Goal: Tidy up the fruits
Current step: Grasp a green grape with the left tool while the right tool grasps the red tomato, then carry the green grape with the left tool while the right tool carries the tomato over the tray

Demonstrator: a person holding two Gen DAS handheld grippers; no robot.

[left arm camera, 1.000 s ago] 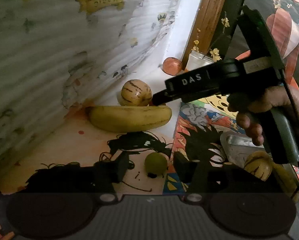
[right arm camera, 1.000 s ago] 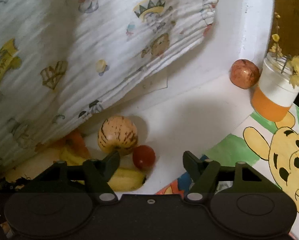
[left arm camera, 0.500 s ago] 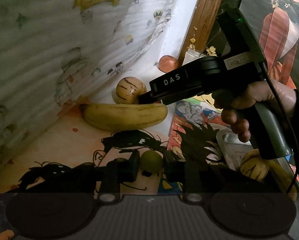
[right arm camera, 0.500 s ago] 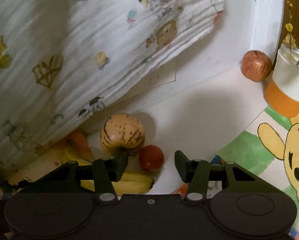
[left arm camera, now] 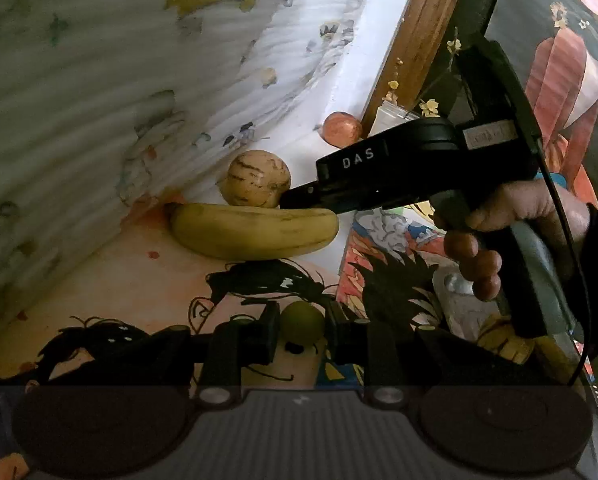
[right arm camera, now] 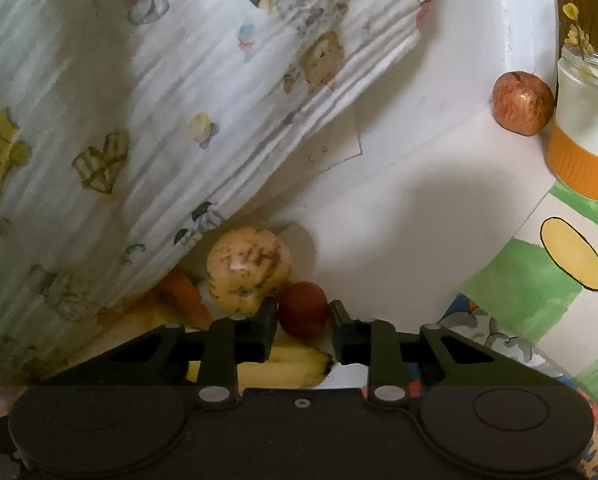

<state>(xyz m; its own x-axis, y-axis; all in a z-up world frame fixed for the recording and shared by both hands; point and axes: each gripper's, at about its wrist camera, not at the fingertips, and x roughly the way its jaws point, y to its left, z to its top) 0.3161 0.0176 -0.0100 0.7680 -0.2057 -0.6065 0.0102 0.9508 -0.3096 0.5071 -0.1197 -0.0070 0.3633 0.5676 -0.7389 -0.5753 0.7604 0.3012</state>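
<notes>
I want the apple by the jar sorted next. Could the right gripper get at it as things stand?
Probably not yet: the right gripper has just closed on the small red fruit, so it is occupied. The bare white surface up to the apple, beside the orange-banded jar, looks free.

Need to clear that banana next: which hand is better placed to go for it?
Probably neither yet. Left gripper is shut on the green fruit, right gripper on the red fruit. Right's tips sit beside the banana, so right after unloading.
</notes>
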